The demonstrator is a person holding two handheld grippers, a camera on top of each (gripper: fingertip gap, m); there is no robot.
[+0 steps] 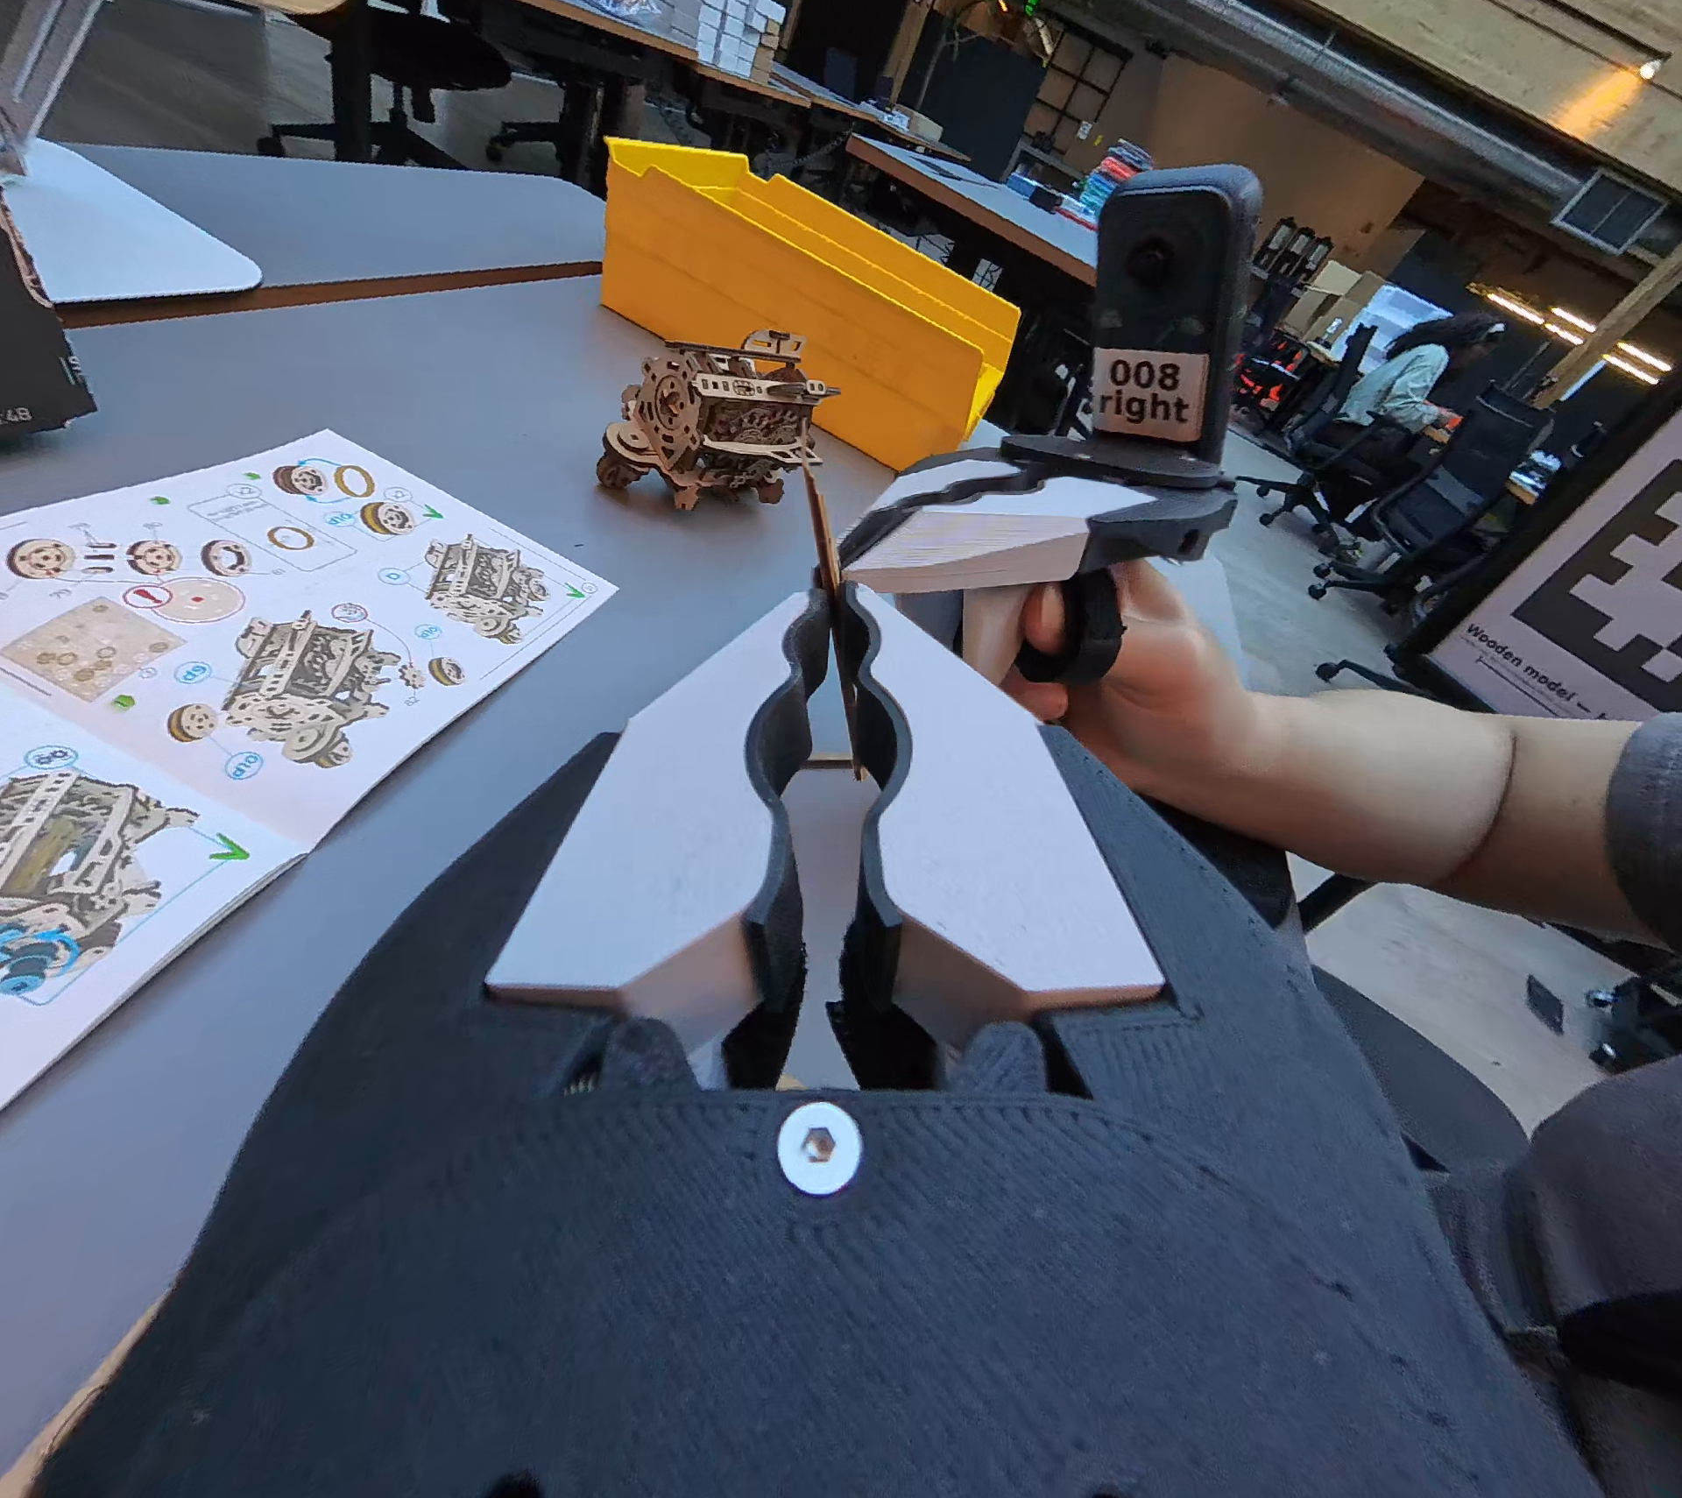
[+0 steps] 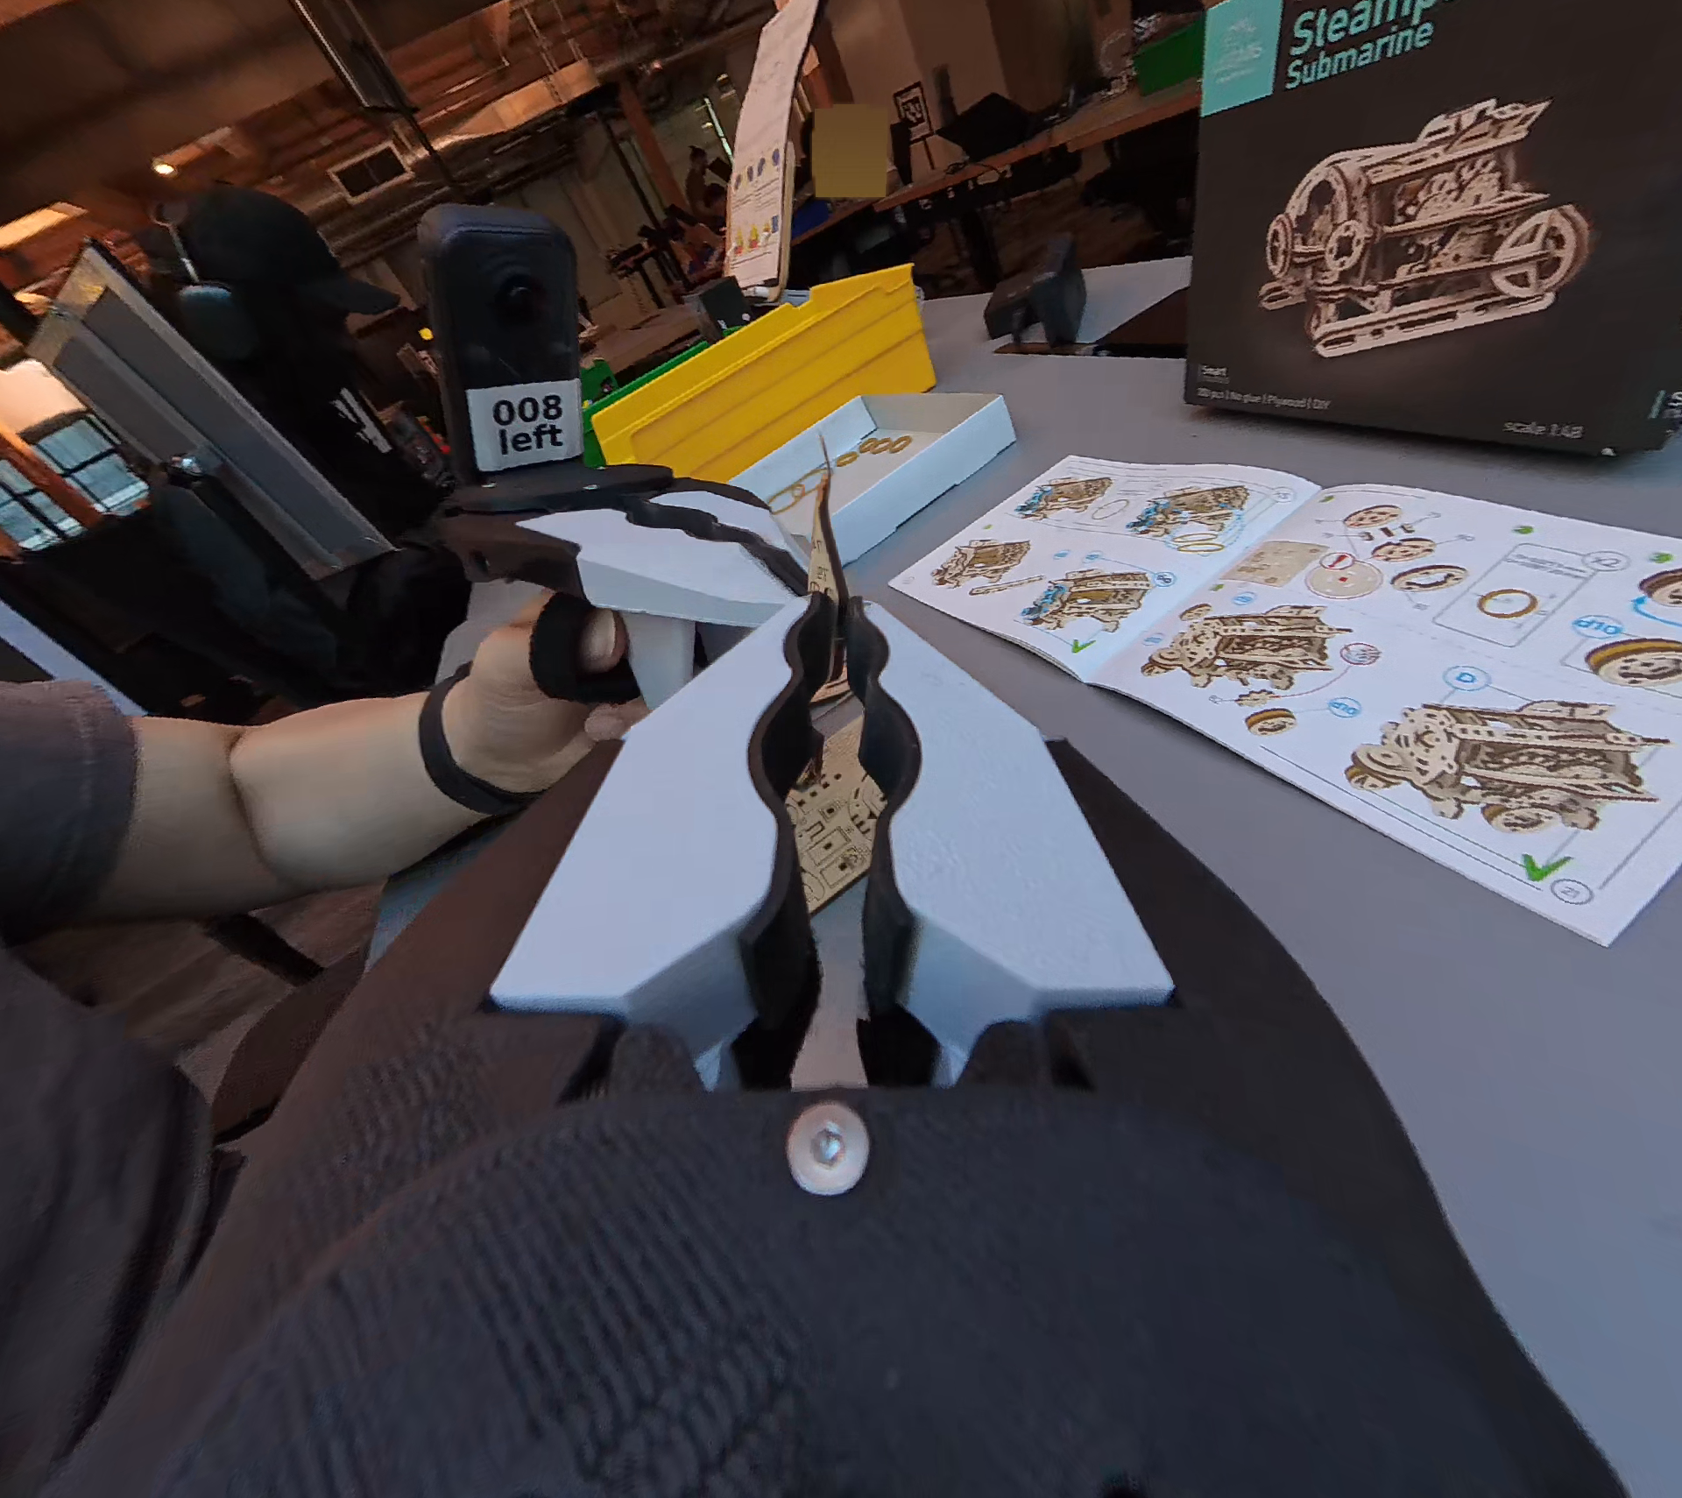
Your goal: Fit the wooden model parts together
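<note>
Together, both grippers are pinching one thin wooden sheet on edge above the table's near edge: the left gripper is gripping its lower part, the right gripper its side. Leftward the booklet is lying open; the wooden model is sitting mid-table beside the yellow bin.

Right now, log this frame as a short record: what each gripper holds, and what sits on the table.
left gripper: shut on thin wooden sheet
right gripper: shut on the same sheet, jaws meeting the left's
wooden model: part-built, standing on table, untouched
instruction booklet: open, flat
yellow bin: behind model
white tray: holds rubber bands
</note>
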